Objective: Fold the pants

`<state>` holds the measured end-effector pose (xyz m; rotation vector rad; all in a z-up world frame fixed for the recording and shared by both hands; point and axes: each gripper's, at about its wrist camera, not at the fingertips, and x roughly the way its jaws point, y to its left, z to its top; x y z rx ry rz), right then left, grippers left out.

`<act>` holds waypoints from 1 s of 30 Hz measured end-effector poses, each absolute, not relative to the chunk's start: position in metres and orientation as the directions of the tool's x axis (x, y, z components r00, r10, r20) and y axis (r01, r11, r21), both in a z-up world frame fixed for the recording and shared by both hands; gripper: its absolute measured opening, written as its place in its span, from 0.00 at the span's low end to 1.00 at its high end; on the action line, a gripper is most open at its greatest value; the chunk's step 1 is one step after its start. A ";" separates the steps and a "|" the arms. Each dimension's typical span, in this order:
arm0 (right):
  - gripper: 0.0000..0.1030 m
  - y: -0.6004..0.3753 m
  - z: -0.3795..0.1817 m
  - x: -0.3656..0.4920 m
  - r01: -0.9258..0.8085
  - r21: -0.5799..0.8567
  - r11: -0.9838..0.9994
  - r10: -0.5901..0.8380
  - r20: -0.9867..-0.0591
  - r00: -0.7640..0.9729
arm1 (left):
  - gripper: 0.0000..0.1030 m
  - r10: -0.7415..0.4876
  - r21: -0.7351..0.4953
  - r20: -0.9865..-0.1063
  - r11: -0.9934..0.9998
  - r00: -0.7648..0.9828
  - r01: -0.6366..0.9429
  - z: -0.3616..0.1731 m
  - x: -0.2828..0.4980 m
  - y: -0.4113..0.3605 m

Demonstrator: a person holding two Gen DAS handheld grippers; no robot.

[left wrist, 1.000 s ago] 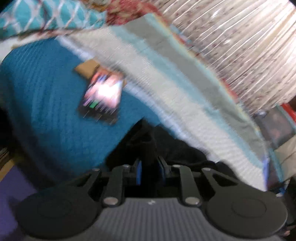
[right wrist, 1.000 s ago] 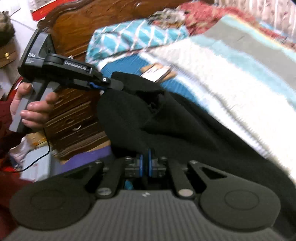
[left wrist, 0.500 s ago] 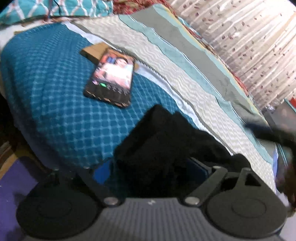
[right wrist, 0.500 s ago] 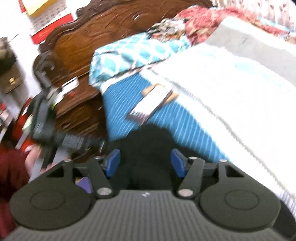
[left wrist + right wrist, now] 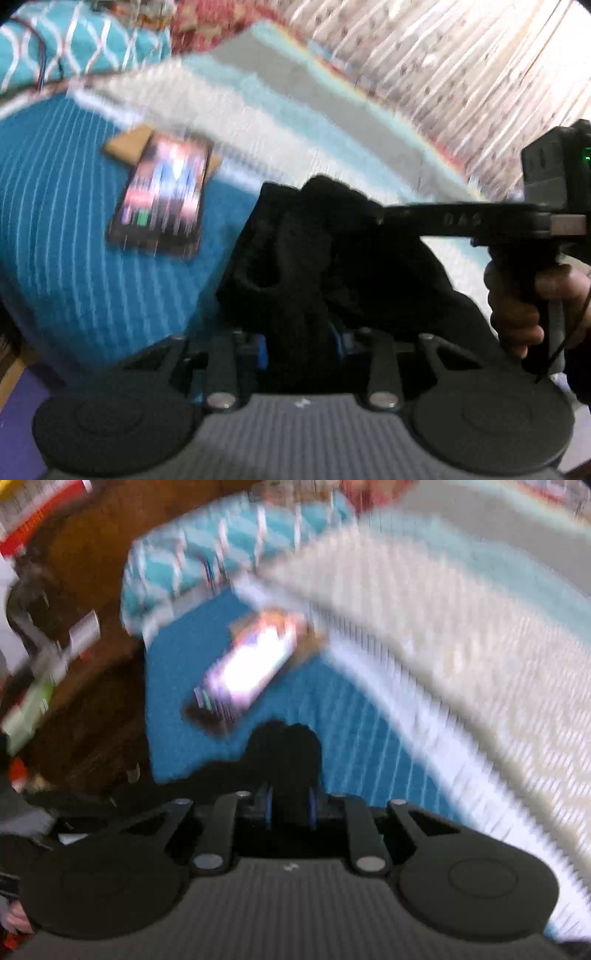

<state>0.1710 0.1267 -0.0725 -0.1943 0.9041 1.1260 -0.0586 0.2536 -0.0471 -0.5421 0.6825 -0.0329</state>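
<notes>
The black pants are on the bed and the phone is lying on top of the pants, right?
Not quite. The phone lies on the blue bedspread, beside the black pants, not on them. The left wrist view shows blue cover between the two.

The pants [image 5: 314, 258] bunched at my claws were plain black. Under them the bedspread [image 5: 66, 258] was deep teal with thin white lines, and the blanket [image 5: 295, 122] beside it ran in stripes — cream, pale aqua, grey. The pillow [image 5: 221, 546] was turquoise with a white lattice; the curtain [image 5: 461, 66] — cream, flecked red.
</notes>
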 end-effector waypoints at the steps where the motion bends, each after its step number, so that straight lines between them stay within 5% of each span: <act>1: 0.19 0.127 -0.057 0.172 -0.851 0.278 0.446 0.714 -0.683 0.152 | 0.27 -0.190 -0.488 -0.575 0.861 0.796 -0.147 -0.042 -0.053 0.256; 5: 0.20 0.138 -0.032 0.184 -0.872 0.167 0.461 0.716 -0.650 0.254 | 0.27 -0.089 -0.406 -0.612 0.888 0.786 -0.217 -0.043 -0.016 0.255; 9: 0.35 0.159 -0.075 0.203 -0.823 0.096 0.560 0.606 -0.725 0.328 | 0.35 -0.053 -0.328 -0.721 0.905 0.691 -0.272 -0.070 0.008 0.252; 13: 0.39 0.127 -0.081 0.210 -0.767 0.167 0.619 0.613 -0.714 0.340 | 0.48 -0.063 -0.342 -0.674 0.910 0.736 -0.234 -0.053 -0.022 0.258; 18: 0.40 0.018 -0.032 0.228 -0.640 0.335 0.691 0.697 -0.544 0.467 | 0.48 -0.120 -0.463 -0.531 0.870 0.839 -0.168 -0.011 -0.053 0.278; 22: 0.41 -0.061 -0.025 0.220 -0.521 0.376 0.766 0.639 -0.529 0.558 | 0.47 -0.169 -0.427 -0.482 0.902 0.860 -0.063 0.015 -0.021 0.255; 27: 0.41 -0.092 -0.052 0.184 -0.486 0.377 0.788 0.610 -0.584 0.536 | 0.44 -0.282 -0.377 -0.567 0.924 0.774 0.060 -0.004 0.045 0.200; 30: 0.41 -0.089 -0.081 0.173 -0.465 0.408 0.786 0.609 -0.646 0.461 | 0.42 -0.222 -0.278 -0.667 0.960 0.711 0.038 -0.032 0.078 0.171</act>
